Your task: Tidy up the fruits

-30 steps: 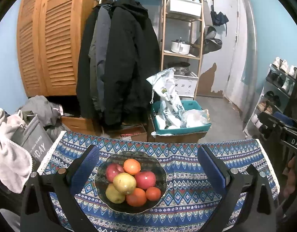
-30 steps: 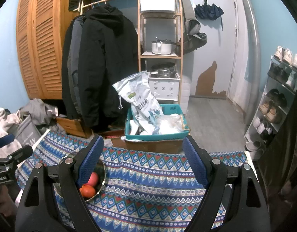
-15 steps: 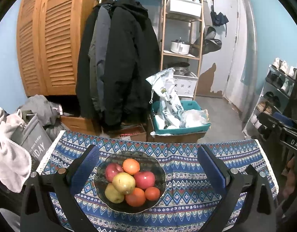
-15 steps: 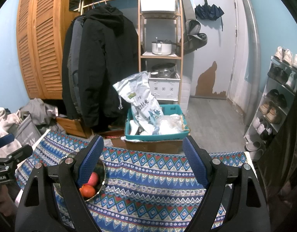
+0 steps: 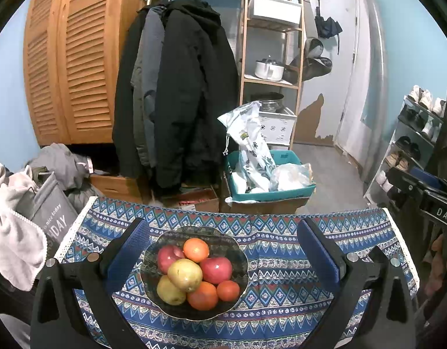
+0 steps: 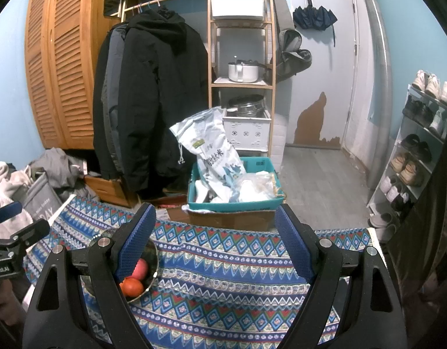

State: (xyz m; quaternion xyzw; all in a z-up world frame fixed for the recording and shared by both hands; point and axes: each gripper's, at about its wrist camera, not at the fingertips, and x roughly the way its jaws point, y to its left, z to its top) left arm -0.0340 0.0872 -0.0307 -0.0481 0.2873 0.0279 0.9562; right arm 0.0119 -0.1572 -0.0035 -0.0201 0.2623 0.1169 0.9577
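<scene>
Nearest, the left gripper [image 5: 220, 250] and the right gripper [image 6: 213, 240] hover with jaws spread wide and empty, unmoved over the last second, while the red, orange and yellow fruits [image 5: 194, 270] stay heaped in the dark glass bowl [image 5: 241, 279] on the blue patterned table [image 5: 281, 314], already gathered.

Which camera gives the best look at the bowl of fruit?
The left wrist view: the whole fruit bowl sits between the open left claw. The right wrist view shows only its edge and two fruits, half hidden behind a finger of the open right claw.
</scene>
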